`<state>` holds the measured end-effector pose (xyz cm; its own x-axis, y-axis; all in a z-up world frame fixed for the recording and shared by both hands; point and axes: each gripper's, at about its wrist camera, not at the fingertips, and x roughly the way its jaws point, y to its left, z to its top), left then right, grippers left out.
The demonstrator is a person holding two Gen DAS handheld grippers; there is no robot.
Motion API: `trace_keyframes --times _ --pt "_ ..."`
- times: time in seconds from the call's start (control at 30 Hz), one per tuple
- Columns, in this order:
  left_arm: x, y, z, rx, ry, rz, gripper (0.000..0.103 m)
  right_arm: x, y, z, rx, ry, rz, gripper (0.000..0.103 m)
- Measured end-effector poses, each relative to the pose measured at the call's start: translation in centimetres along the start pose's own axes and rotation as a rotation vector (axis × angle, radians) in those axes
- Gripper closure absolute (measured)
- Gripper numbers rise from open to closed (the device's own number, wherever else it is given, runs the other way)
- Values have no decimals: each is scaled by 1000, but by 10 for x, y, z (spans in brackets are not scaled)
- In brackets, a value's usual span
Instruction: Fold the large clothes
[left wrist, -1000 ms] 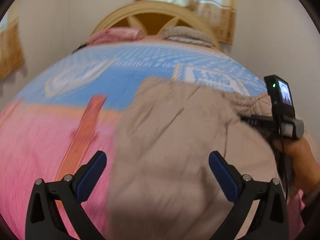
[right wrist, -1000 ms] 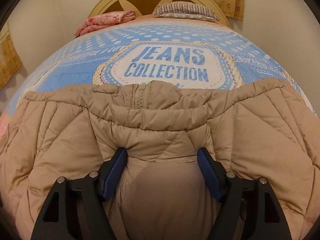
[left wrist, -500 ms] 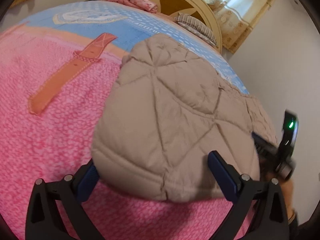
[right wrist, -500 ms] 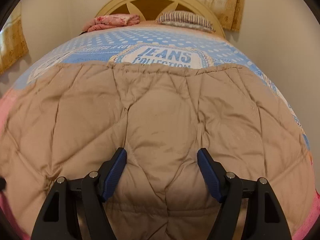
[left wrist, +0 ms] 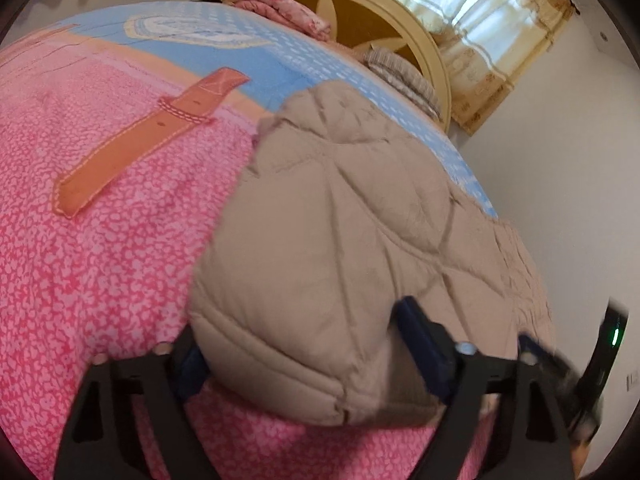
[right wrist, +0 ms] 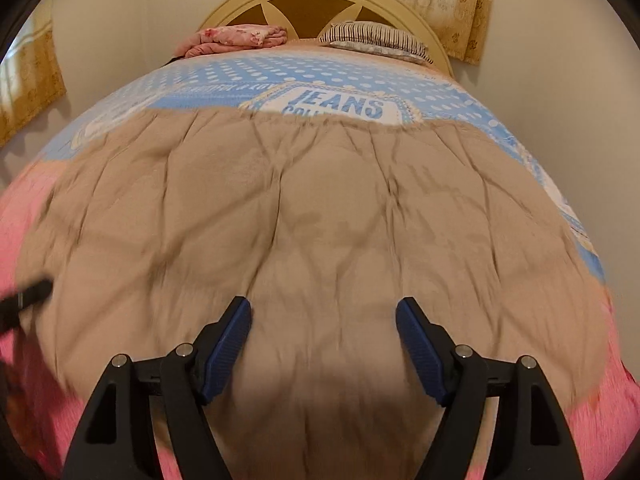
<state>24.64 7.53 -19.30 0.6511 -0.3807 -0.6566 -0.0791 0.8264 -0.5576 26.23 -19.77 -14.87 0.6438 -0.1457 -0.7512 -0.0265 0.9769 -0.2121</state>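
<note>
Left wrist view: left tongs (left wrist: 298, 354) at bottom centre, jaws wide apart, straddling the rounded near corner of the beige quilted jacket (left wrist: 352, 232), not clamped on it. Jacket runs from lower centre up toward the right of the frame, lying on the bed (left wrist: 100, 220), pink cover at left, blue part above. Orange strap print (left wrist: 148, 140) upper left. Headboard (left wrist: 384, 12) and folded pink cloth (left wrist: 280, 8) at top.

Right wrist view: jacket (right wrist: 312, 220) fills the middle of the frame, spread flat, back panel up, far hem across the "JEANS" print (right wrist: 340, 104). Right tongs (right wrist: 324, 344) at bottom centre, jaws apart, holding nothing, over the jacket's near edge. Striped pillow (right wrist: 376, 38) top centre-right.

Step, judged: a fold is laid down and both tongs are free. Next likely needs fresh grips on an edge or side, for another fold.
</note>
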Motion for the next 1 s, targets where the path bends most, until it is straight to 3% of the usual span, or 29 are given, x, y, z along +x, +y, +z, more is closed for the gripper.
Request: trace_keyframes --times 0.07,0.17,0.23,0.33,0.47,0.57,0.67,0.73,0.87,1.0 --pt "-3 3 1 -7 -15 -36 53 14 9 -10 -31 9 -11 27" --pt "-10 -9 5 25 -51 -83 72 25 10 -7 -26 17 4 27" --pt "-25 -23 10 66 -97 -123 77 28 7 0 -8 54 31 27" --pt "-53 -40 19 91 -160 -208 81 25 8 0 -9 55 41 27" --pt "-101 -89 18 256 -246 -243 83 13 15 -7 22 51 140 27" --pt "-134 -119 18 360 -310 -272 84 -4 37 -16 14 46 272 27" --pt "-162 -153 15 484 -356 -289 84 -20 60 -23 29 34 499 27" --pt "-162 -173 10 555 -371 -277 86 -25 59 -25 55 35 618 27" --pt "-135 -212 3 689 -374 -242 87 -35 12 -40 101 18 698 27" --pt "-89 -260 -30 895 -346 -234 87 -62 -67 -64 187 -36 660 27"
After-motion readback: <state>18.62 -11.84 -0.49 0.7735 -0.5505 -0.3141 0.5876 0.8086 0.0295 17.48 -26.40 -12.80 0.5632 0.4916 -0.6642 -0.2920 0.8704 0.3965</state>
